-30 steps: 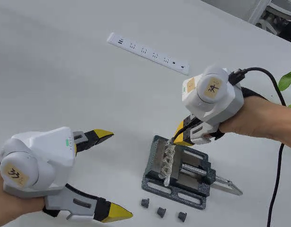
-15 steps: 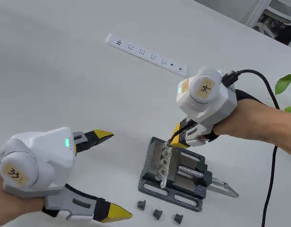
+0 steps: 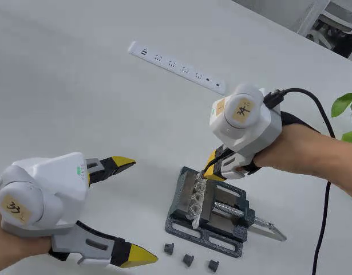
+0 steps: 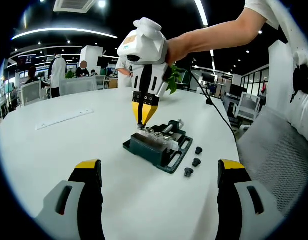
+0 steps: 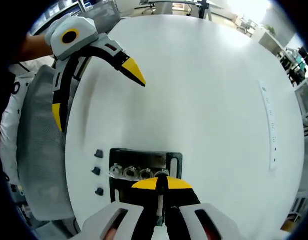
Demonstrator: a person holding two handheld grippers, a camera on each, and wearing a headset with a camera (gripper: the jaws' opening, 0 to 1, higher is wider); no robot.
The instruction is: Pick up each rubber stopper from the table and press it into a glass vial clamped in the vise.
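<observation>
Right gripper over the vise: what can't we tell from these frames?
1. Right gripper: whether anything sits between its shut yellow tips. The tips hide it in the right gripper view, and it is too small in the head view.
2. End vial: plugged or open. Those tips cover its mouth in the left gripper view.
3. Loose stoppers: which way up each lies. They are too small in the head view.

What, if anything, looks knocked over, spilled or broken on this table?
Nothing stands out. The glass vials stand upright in a row in the vise, three rubber stoppers sit in a tidy line beside it, and the power strip lies flat farther back.
</observation>
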